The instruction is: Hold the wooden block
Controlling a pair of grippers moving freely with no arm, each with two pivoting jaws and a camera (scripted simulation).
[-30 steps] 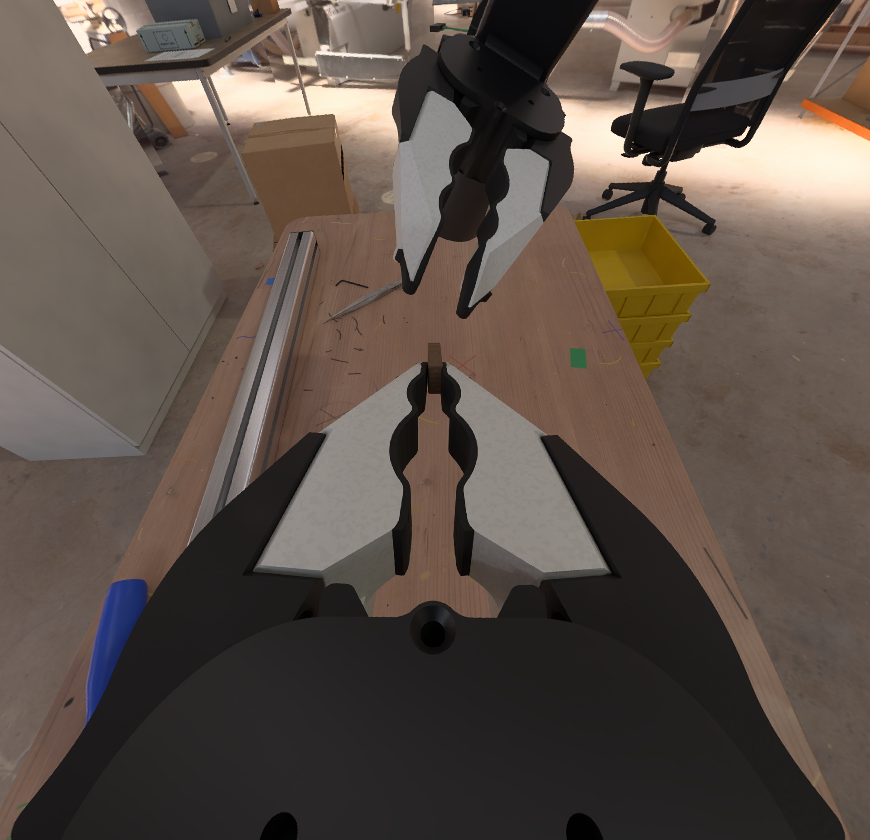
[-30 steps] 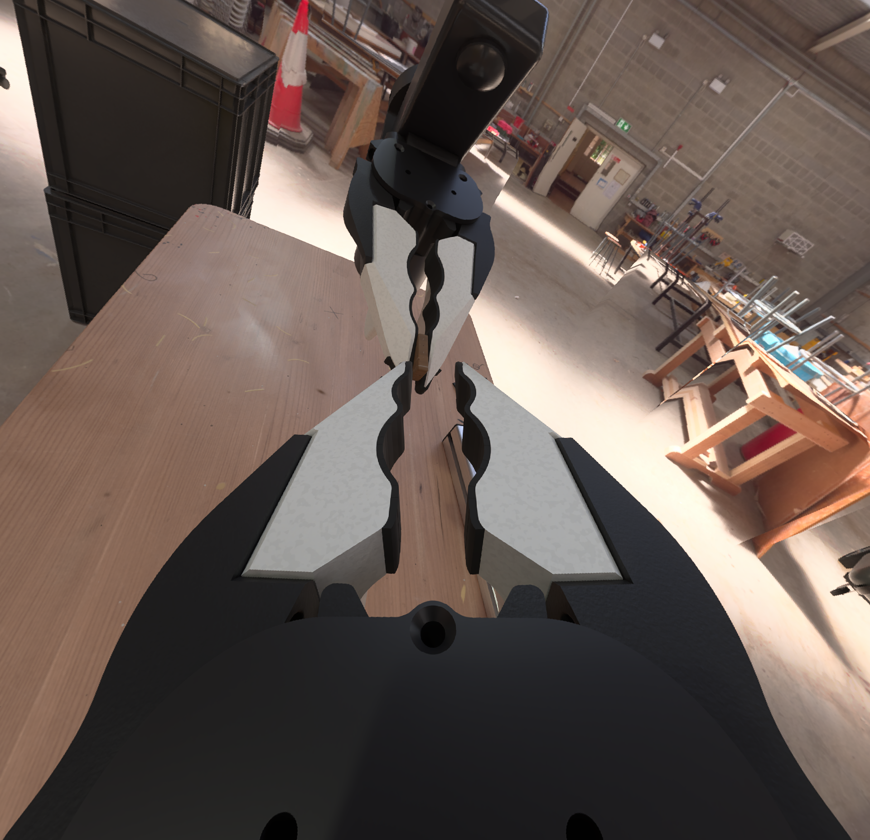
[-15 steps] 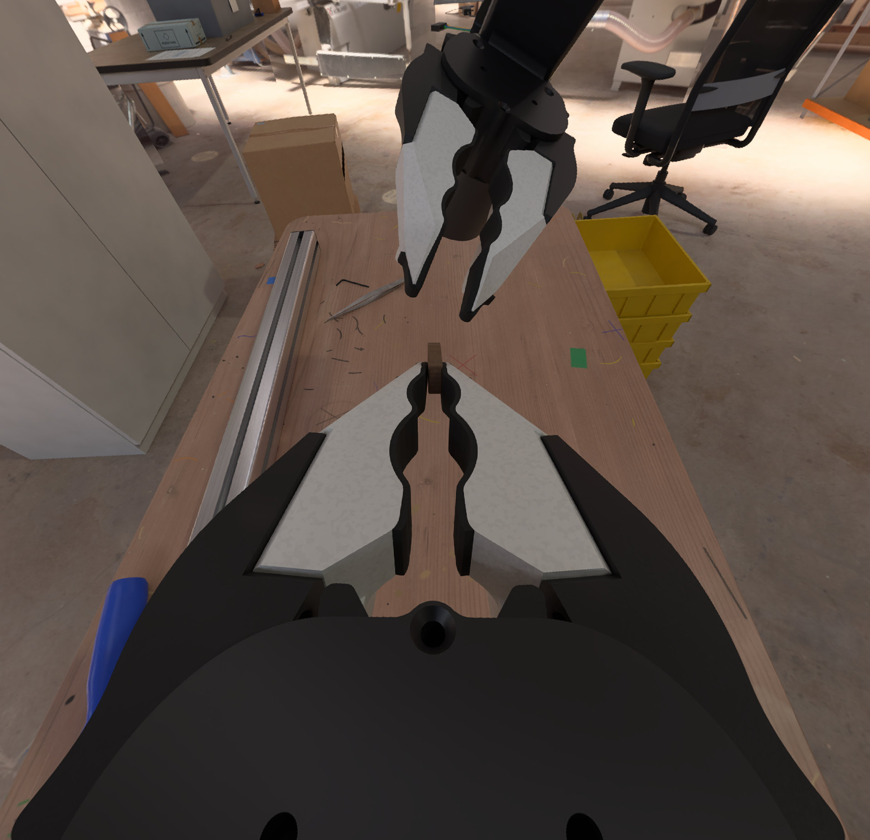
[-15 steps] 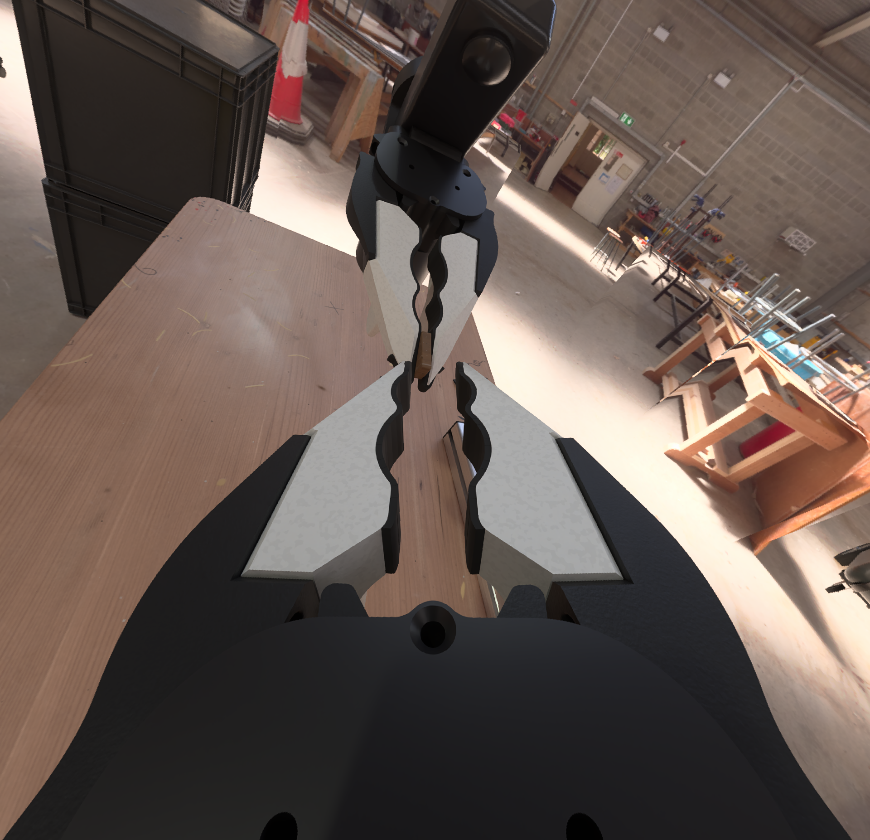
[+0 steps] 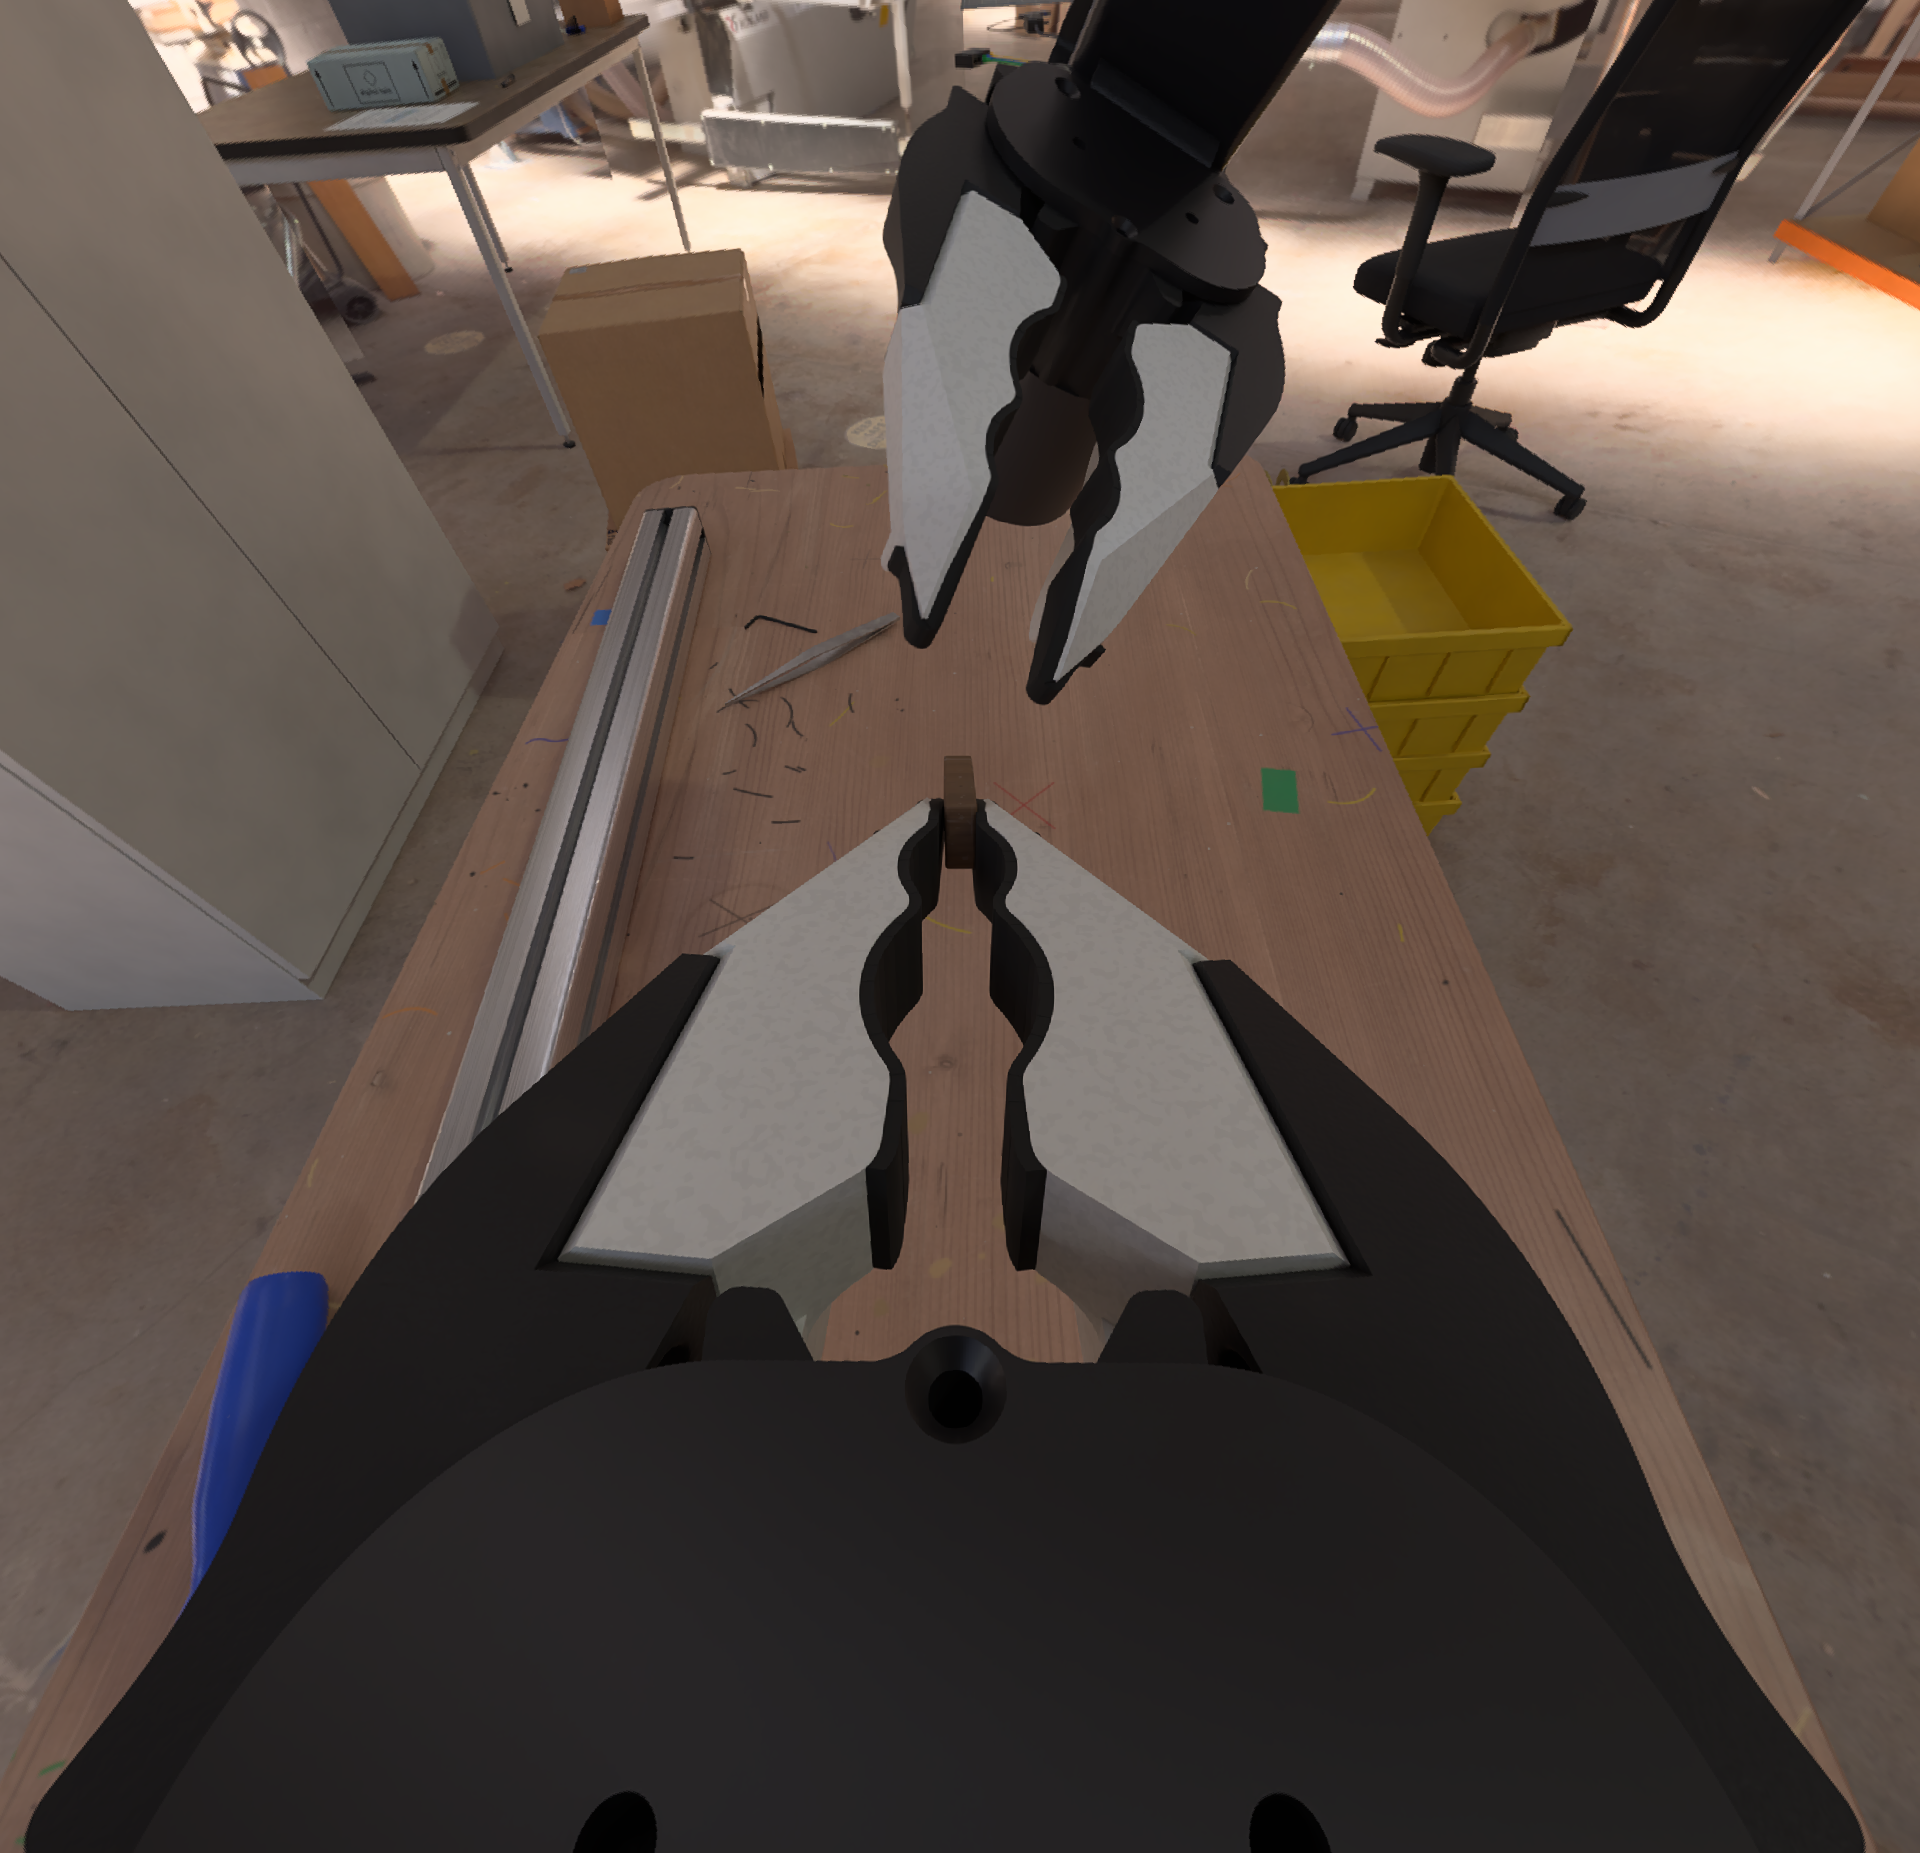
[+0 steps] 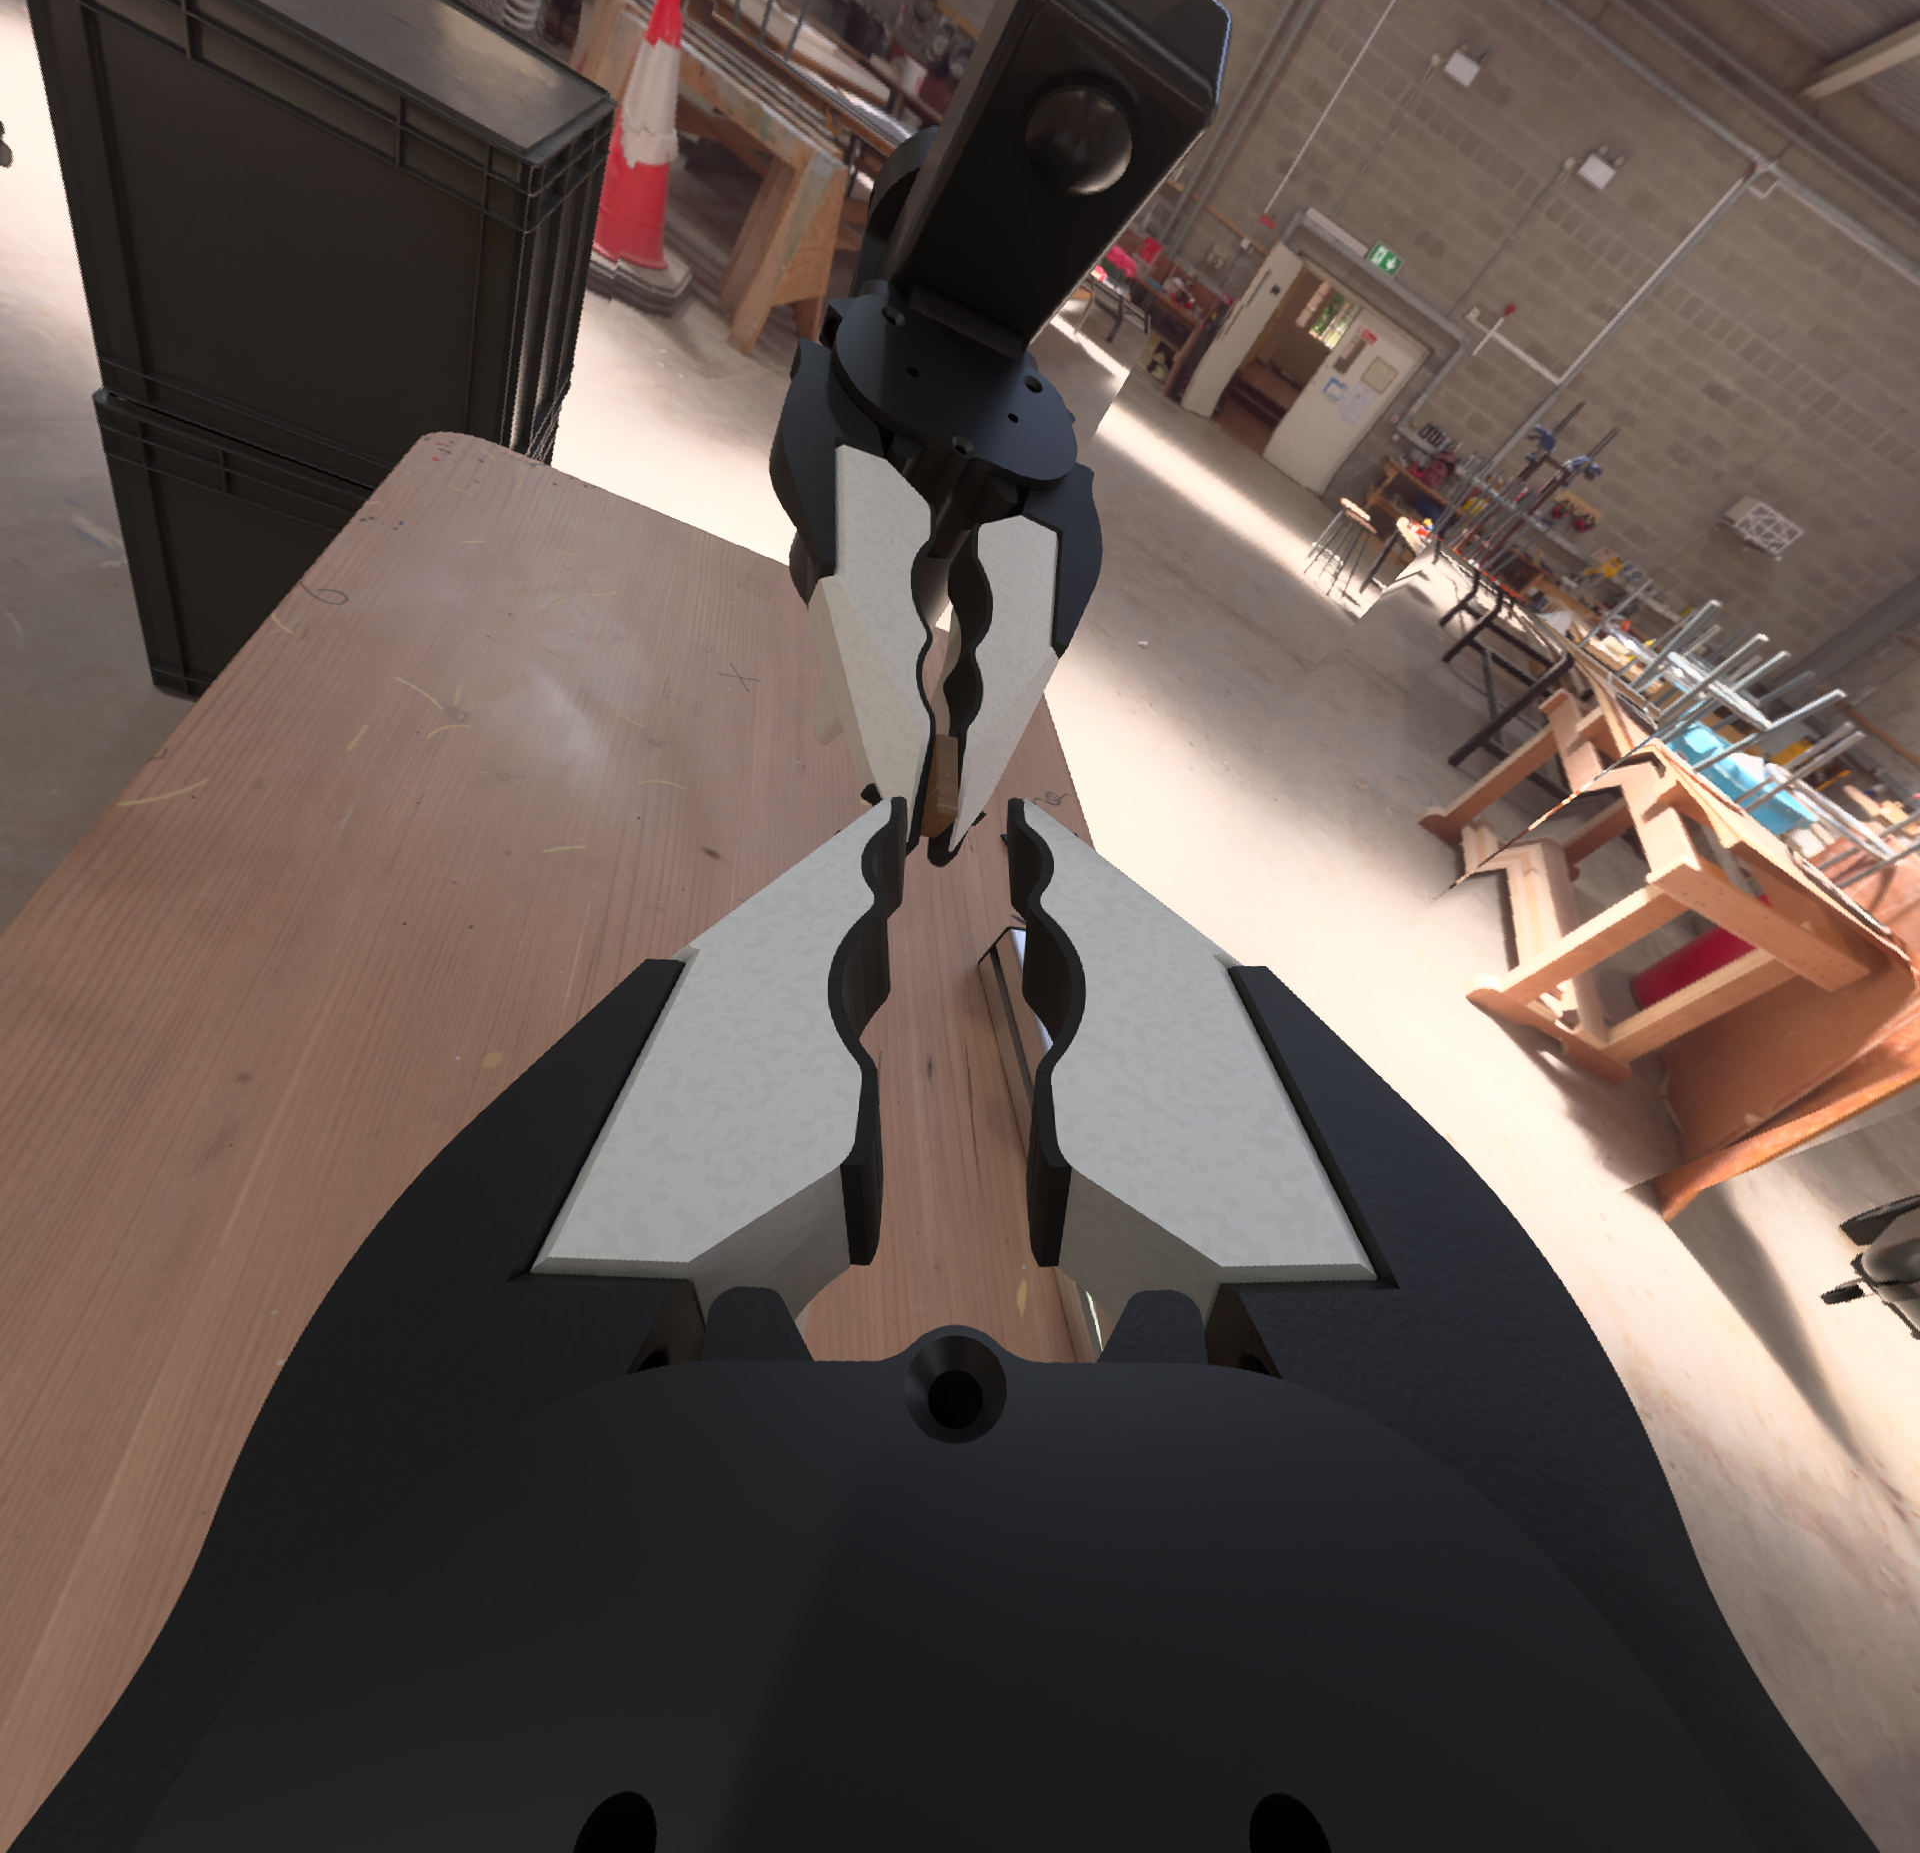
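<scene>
My left gripper (image 5: 957, 824) is shut on a small wooden block (image 5: 957, 780), which stands upright between its fingertips just above the wooden table (image 5: 1195, 868). My right gripper (image 5: 982, 660) hangs open and empty beyond the block, tips pointing down, a short way apart from it. In the right wrist view my right gripper (image 6: 956, 816) is open with nothing between its fingers. The left gripper (image 6: 935, 837) faces it there, pinching the block (image 6: 943, 780) just ahead of my right fingertips.
An aluminium rail (image 5: 582, 868) runs along the table's left side. Tweezers (image 5: 805, 665), a hex key (image 5: 779, 622) and a green patch (image 5: 1279, 791) lie on the table. Stacked yellow bins (image 5: 1423, 598) stand at the right. Black crates (image 6: 312, 245) stand past the far end.
The right gripper has drifted slightly to the right and a little away from the block, still open. The left gripper keeps its hold on the block and has not moved.
</scene>
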